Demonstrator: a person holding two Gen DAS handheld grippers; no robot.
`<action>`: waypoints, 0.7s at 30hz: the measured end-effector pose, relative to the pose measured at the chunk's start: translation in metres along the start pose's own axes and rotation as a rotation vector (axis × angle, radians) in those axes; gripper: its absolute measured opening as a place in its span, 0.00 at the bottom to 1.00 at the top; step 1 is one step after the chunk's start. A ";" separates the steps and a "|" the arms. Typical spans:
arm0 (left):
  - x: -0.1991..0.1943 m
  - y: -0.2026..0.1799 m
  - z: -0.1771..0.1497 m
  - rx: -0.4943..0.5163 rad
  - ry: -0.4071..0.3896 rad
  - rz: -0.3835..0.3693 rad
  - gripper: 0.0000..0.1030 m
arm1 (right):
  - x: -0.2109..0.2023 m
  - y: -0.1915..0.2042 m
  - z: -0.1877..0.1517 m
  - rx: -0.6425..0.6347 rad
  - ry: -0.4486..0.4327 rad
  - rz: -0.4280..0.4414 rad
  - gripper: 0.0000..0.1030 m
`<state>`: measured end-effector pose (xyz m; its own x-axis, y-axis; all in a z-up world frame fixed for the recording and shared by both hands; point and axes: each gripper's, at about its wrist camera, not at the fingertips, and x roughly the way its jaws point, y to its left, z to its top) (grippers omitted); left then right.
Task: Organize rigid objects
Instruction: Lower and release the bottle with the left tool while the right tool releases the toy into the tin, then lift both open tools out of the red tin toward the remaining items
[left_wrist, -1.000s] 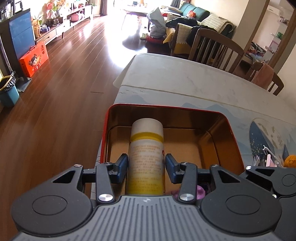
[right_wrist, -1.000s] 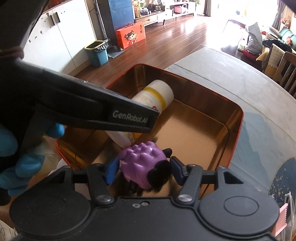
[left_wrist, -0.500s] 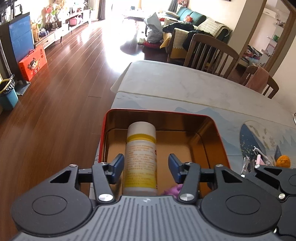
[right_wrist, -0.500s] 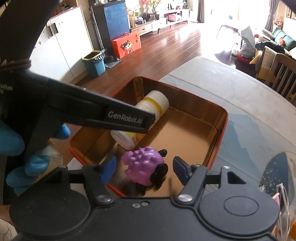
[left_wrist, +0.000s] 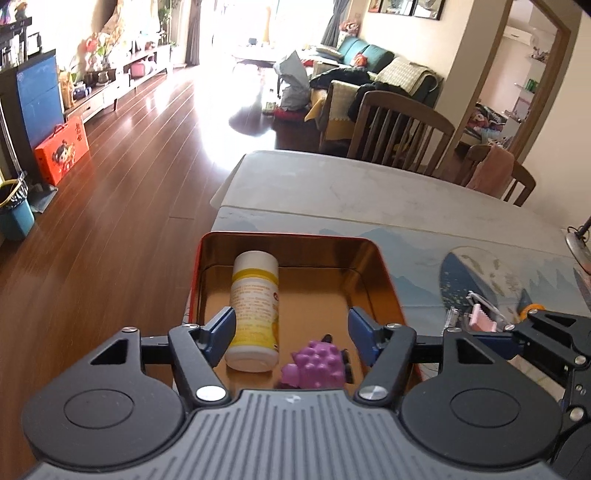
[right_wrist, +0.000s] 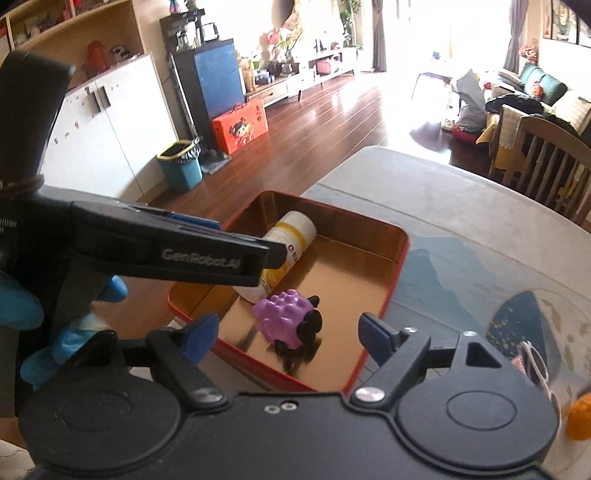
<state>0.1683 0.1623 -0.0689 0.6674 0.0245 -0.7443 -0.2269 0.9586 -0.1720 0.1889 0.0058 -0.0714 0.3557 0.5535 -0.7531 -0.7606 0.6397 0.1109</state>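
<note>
so the surface (left_wrist: 369, 192) takes up most of both views, pale top with a blue mountain-print mat toward the near side; wooden chairs (left_wrist: 399, 133) at roughly 1 o'clock behind it in the left wrist view; parked on its near-left corner is the red tin with the gold inside (left_wrist: 384, 280), open-topped; inside, a white bottle with a yellow band (left_wrist: 255, 306) lies on its side along the tin's 9 o'clock wall, cap end pointing away; just beside its base, toward 5 o'clock, the little purple bumpy sheep toy (right_wrist: 291, 317) sits on the tin floor, black face toward the camera in the right wrist view; left tongs (left_wrist: 291, 332) are spread apart, jaws have just been opening, the bottle's base sits between them close to the left pad but nothing's pinched; right tongs (right_wrist: 286, 332) also wide apart and just been opening, the sheep between them with clear gaps either side; a blue-gloved hand (right_wrist: 22, 306) at 9 o'clock holds the left unit; some small clutter near the mat's 3 o'clock edge, too small to tell
</note>
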 end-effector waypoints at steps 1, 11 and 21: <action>-0.003 -0.002 -0.001 0.004 -0.005 -0.001 0.64 | -0.005 -0.002 -0.002 0.006 -0.011 -0.001 0.83; -0.043 -0.036 -0.013 0.042 -0.055 -0.033 0.69 | -0.065 -0.022 -0.033 0.095 -0.114 -0.024 0.95; -0.066 -0.074 -0.033 0.059 -0.074 -0.071 0.75 | -0.114 -0.059 -0.080 0.188 -0.173 -0.074 0.99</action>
<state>0.1176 0.0804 -0.0280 0.7315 -0.0254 -0.6813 -0.1363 0.9737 -0.1826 0.1500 -0.1381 -0.0436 0.5063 0.5740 -0.6436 -0.6204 0.7608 0.1905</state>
